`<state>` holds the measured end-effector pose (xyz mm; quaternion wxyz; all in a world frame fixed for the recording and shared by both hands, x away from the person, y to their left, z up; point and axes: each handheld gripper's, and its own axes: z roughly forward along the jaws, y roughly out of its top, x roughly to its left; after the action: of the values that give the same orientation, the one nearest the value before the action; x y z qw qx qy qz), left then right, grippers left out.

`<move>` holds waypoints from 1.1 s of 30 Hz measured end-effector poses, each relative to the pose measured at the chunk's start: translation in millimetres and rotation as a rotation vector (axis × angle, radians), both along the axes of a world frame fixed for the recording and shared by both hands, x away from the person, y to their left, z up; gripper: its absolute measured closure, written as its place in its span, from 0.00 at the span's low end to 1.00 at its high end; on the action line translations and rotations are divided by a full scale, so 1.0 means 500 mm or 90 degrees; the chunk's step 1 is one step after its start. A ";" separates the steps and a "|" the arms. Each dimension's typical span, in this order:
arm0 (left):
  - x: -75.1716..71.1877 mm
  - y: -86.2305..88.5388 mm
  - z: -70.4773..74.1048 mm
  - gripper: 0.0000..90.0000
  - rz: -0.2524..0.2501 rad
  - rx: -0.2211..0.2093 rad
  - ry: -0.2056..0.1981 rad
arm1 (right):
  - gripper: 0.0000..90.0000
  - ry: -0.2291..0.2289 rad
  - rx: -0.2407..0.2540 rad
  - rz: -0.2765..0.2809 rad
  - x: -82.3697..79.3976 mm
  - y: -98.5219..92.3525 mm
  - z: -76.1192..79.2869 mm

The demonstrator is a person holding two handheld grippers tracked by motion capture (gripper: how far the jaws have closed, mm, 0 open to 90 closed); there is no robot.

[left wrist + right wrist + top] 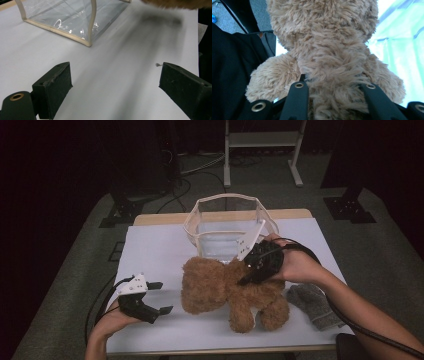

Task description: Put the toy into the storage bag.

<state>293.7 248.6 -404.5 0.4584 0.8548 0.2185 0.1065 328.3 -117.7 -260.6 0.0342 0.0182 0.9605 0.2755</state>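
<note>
**Teddy bear gripped, clear bag still empty**

While the left tongs point(159, 296) rest spread and empty at the near left of the white worktop point(150, 250), the right tongs point(334, 87) pinch a brown plush teddy bear point(230, 290) around its body, the fur bulging between the two black jaws. Seen from above, the bear sits near the middle of the worktop, toward the near edge, with the person's right hand point(295, 265) above it. Just right of the bear lies a small grey knitted mitten point(312, 302). Farther back, touching the bear's far side or just behind it, stands an open clear plastic bag point(227, 220) with cream trim, nothing inside. Judging by this, the grasp is made; lifting the bear over the rim and setting it in the bag remains.
</note>
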 end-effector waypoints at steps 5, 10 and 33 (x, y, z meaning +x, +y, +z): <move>0.000 0.001 0.000 0.11 0.001 -0.001 0.000 | 0.77 -0.017 -0.005 0.012 -0.010 0.015 0.049; -0.001 0.005 0.001 0.11 0.003 -0.005 -0.001 | 0.77 -0.029 -0.007 0.017 -0.013 0.027 0.100; 0.007 0.009 -0.005 0.11 -0.004 -0.006 0.009 | 0.77 -0.056 0.001 0.001 0.052 0.081 0.271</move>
<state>297.1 253.2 -407.2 0.4611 0.8540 0.2198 0.0981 354.3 -77.1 -125.1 0.0760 0.0056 0.9579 0.2768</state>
